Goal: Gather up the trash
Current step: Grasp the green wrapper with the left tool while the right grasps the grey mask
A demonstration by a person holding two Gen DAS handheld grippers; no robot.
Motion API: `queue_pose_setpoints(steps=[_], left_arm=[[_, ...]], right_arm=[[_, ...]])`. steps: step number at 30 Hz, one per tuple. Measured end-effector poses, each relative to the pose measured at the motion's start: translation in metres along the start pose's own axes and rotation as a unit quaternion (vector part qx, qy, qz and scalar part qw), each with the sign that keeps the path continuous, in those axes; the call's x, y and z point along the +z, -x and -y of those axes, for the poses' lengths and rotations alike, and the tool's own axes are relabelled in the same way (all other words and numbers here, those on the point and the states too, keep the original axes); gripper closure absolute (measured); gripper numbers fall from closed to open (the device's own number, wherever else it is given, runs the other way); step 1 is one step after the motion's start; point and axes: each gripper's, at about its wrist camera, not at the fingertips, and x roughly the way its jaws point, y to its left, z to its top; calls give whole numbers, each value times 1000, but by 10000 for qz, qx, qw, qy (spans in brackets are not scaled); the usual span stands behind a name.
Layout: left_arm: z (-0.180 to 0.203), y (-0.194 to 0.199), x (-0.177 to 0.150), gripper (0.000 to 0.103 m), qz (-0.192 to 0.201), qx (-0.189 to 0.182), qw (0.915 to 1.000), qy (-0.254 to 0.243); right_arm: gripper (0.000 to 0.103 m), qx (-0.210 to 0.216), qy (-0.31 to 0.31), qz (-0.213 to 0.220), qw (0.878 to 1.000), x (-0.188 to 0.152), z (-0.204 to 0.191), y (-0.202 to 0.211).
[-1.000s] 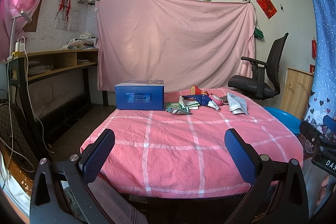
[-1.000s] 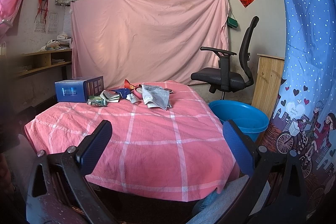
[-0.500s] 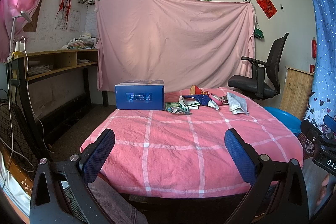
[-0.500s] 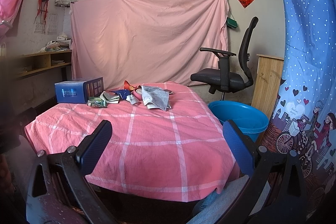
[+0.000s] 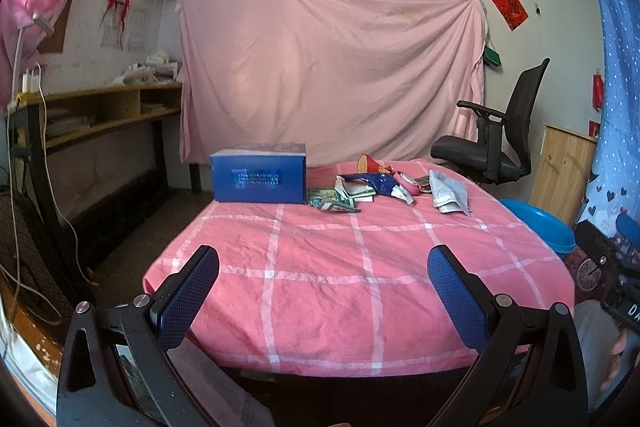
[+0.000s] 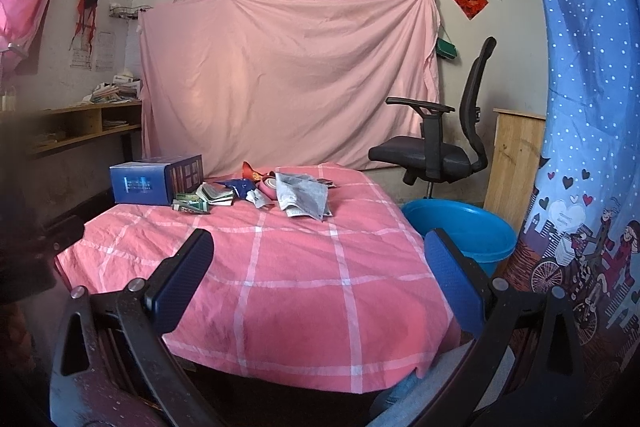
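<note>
A pile of trash (image 5: 374, 187) (image 6: 256, 191) lies at the far end of a table under a pink checked cloth (image 5: 352, 267) (image 6: 296, 267): green packets (image 5: 332, 202), a blue wrapper (image 5: 376, 181), a pink roll (image 5: 408, 183) and a grey crumpled bag (image 5: 450, 191) (image 6: 302, 197). A blue box (image 5: 260, 177) (image 6: 154, 179) stands left of the pile. My left gripper (image 5: 322, 291) is open at the table's near edge, holding nothing. My right gripper (image 6: 318, 279) is open too, over the near right part of the cloth.
A blue plastic tub (image 6: 466, 233) (image 5: 540, 227) stands on the floor right of the table. Behind it are a black office chair (image 6: 444, 143) and a wooden cabinet (image 6: 516, 163). A shelf desk (image 5: 100, 115) lines the left wall. A blue curtain (image 6: 584, 107) hangs at right.
The right wrist view has drifted slightly, with the table and trash sitting a little higher and further right. The left gripper has barely moved. Both grippers stay open.
</note>
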Motion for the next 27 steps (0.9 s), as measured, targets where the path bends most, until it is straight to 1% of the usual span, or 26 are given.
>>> queue_pose_setpoints(steps=[5,9,13,18,22,24,27], left_arm=[[-3,-5,17,1,103,-39,9997,205],[-6,-19,39,1,309,-63,9990,319],[-4,-42,53,1,447,13,9988,179],[-4,-83,61,1,421,176,9990,-16],[-6,-111,64,1,267,247,9993,-8],[-8,-122,65,1,244,304,9992,-16],[-9,-142,63,1,101,347,9993,-74]], right_arm=[[0,18,84,99,9999,14,4,-13],[0,40,66,277,9996,30,12,-31],[0,37,83,441,9990,43,19,-53],[0,53,48,540,9985,55,22,-86],[0,157,72,433,9989,56,22,-116],[0,252,112,288,9992,56,20,-134],[0,377,248,79,9989,55,15,-156]])
